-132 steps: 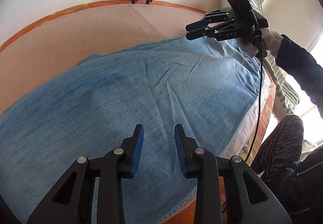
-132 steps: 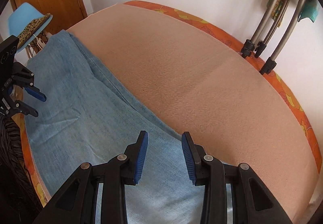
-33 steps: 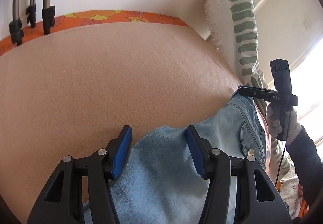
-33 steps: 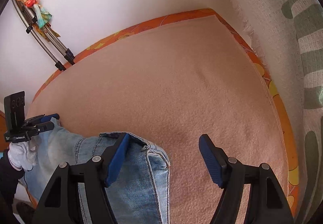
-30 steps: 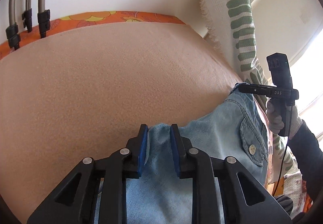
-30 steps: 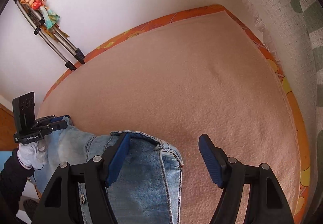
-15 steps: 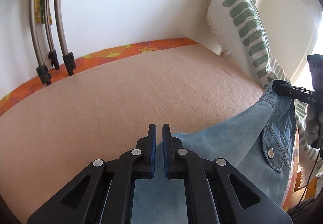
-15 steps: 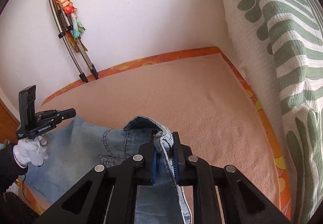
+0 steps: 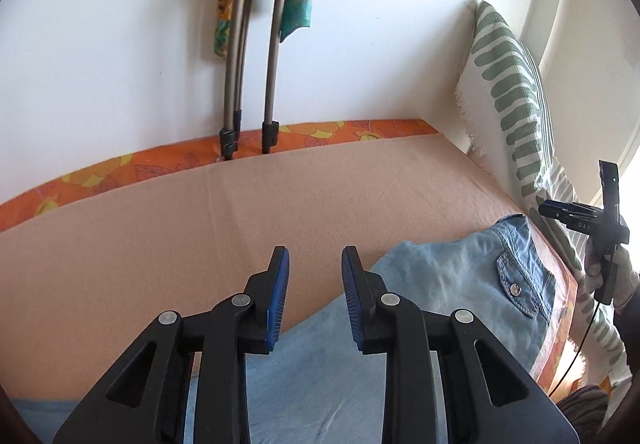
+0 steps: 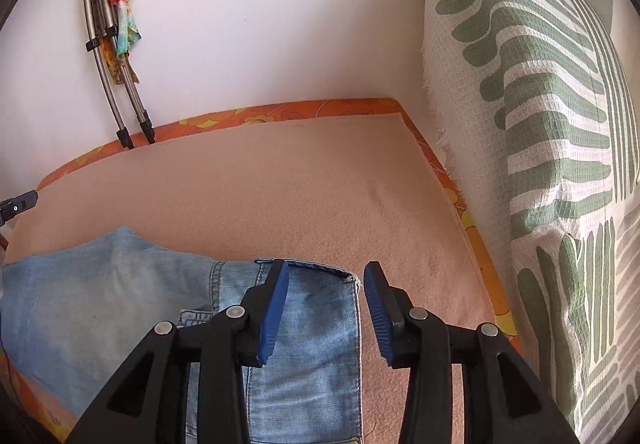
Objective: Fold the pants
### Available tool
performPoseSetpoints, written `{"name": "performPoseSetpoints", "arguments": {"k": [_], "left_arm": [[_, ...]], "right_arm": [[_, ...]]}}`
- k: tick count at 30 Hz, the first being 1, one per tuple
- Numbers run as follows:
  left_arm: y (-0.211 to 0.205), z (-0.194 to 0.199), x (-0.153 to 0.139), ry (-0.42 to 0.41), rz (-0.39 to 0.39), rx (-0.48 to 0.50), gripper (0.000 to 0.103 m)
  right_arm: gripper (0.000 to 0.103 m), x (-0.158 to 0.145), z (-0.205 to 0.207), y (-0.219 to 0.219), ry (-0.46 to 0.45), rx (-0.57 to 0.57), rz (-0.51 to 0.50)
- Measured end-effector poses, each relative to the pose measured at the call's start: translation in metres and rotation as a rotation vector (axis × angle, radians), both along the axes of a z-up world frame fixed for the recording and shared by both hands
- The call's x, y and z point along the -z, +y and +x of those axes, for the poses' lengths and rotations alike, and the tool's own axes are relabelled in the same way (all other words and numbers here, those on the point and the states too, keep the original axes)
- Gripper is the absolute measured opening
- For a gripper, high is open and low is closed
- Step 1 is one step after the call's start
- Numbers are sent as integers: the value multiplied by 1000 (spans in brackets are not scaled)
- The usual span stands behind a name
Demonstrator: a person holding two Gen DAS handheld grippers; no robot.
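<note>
Left wrist: left gripper [image 9: 314, 268] spread wide, holding nothing.
Right wrist: right gripper [image 10: 326, 280] spread wide too, above waistband.
Pants [image 10: 120, 292]: flat on bed [image 10: 280, 184], near pillow [image 10: 540, 124].
Next grab: pinch both layers, lift evenly, keep edges lined up.
</note>
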State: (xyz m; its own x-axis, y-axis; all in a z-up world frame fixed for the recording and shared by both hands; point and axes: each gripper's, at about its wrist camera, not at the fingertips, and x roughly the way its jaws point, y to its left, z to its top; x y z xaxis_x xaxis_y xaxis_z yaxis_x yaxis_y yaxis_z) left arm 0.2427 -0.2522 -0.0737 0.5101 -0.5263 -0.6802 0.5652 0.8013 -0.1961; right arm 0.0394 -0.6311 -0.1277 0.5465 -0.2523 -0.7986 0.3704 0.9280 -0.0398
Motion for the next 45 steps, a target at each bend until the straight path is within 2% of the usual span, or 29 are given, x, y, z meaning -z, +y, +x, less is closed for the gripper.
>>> {"name": "performPoseSetpoints", "arguments": {"k": [2,6,13,19,26,31,37,42,45], "left_arm": [[32,-15,-8,-7,-1,-39,39],[91,-46,-18,-8,21,-119,39],[216,-100,-23,1,21,-327,43],[333,-149,-5,64,-82,-584,44],[438,-208,44,165,-244,-870,44],[482,-238,76,201,-342,-1006,44],[502,-245,102,227,-403,-1042,44],[504,-243,113,212,-397,-1051,44],[502,-243,119,204,-351,-1081,44]], "right_arm": [[45,-12,0,17,-15,-39,0],[54,-32,7,62,-40,-138,-9],[55,-49,40,158,-63,-339,47],[55,-53,76,253,-45,-530,74],[58,-45,109,361,-14,-733,86],[60,-35,121,438,19,-883,104],[61,-14,138,518,70,-1014,136],[61,2,147,588,109,-1121,147],[61,8,151,628,126,-1187,162]]}}
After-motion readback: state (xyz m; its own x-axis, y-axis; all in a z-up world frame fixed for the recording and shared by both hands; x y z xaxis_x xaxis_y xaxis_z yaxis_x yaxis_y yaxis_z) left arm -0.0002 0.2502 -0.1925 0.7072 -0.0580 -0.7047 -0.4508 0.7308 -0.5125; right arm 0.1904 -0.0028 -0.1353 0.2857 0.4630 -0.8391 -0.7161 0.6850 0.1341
